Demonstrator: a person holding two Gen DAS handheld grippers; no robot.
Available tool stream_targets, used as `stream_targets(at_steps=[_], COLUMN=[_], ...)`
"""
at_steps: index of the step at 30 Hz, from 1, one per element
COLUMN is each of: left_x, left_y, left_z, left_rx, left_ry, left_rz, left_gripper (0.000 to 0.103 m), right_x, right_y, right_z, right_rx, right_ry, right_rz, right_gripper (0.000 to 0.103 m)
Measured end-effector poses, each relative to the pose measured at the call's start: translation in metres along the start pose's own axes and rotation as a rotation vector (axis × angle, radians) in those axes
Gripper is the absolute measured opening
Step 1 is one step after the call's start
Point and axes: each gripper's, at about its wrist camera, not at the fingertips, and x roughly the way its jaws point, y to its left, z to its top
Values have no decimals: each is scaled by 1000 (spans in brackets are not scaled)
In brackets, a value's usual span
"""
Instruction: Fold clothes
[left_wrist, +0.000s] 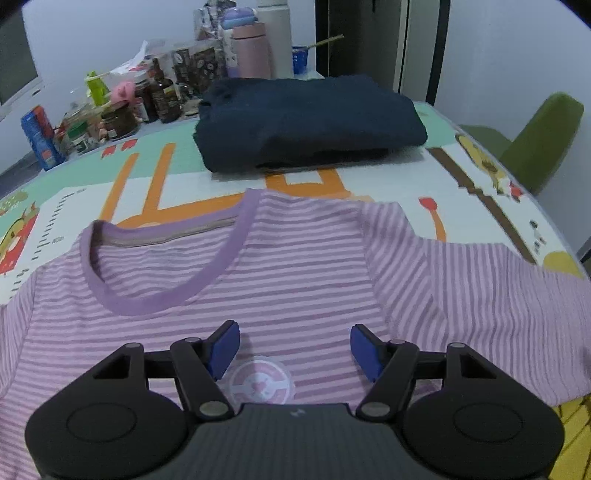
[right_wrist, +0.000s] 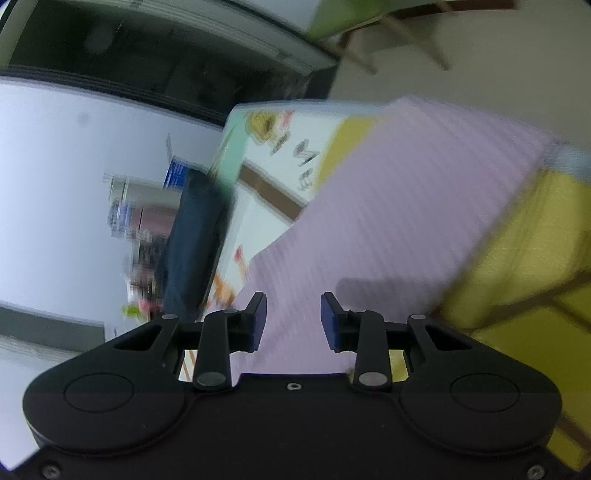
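Left tongs (left_wrist: 294, 350): shirt's neckline (left_wrist: 162, 269) visible.

striped shirts (left_wrist: 295, 280): 1 | folded navy garments (left_wrist: 306, 122): 1 | green chairs (left_wrist: 535, 136): 1 | pink bottles (left_wrist: 251, 51): 1

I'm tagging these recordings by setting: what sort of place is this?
Most likely a lived-in home room. A cartoon-printed play mat covers the table, jars and bottles of household clutter crowd its far edge, and a green upholstered chair stands beside it.
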Motion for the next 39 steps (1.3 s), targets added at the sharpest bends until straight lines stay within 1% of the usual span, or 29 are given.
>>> stream_targets(at_steps=[2, 6, 12, 21, 29, 35, 36, 37, 38, 39], left_x=[5, 4, 5, 6, 5, 5, 4, 4, 4, 4], left_y=[-5, -7, -2, -2, -1, 0, 0, 0, 1, 1], left_z=[0, -2, -2, -2, -4, -5, -6, -6, -6, -6], left_rx=[11, 10, -29, -37, -43, -50, -51, -53, -55, -57], left_ry=[12, 3, 18, 25, 30, 36, 37, 38, 39, 41], left_rz=[8, 24, 18, 19, 18, 18, 17, 17, 16, 16], left_gripper=[69, 71, 75, 76, 78, 79, 79, 79, 79, 79], right_x=[-15, -38, -51, -47, -38, -32, -31, -31, -31, -30], right_y=[-19, -51, -73, -76, -74, -68, -67, -67, -66, -65], right_z=[7, 16, 21, 20, 26, 28, 28, 28, 28, 28], right_rx=[47, 118, 155, 138, 147, 135, 129, 124, 120, 121], right_ry=[-37, -93, -129, -147, -176, -219, -227, -231, -233, -237], right_rz=[-12, -31, -45, -61, -40, -29, -30, -32, -35, -38], right_gripper=[32, 32, 32, 32, 32, 32, 29, 20, 18, 18])
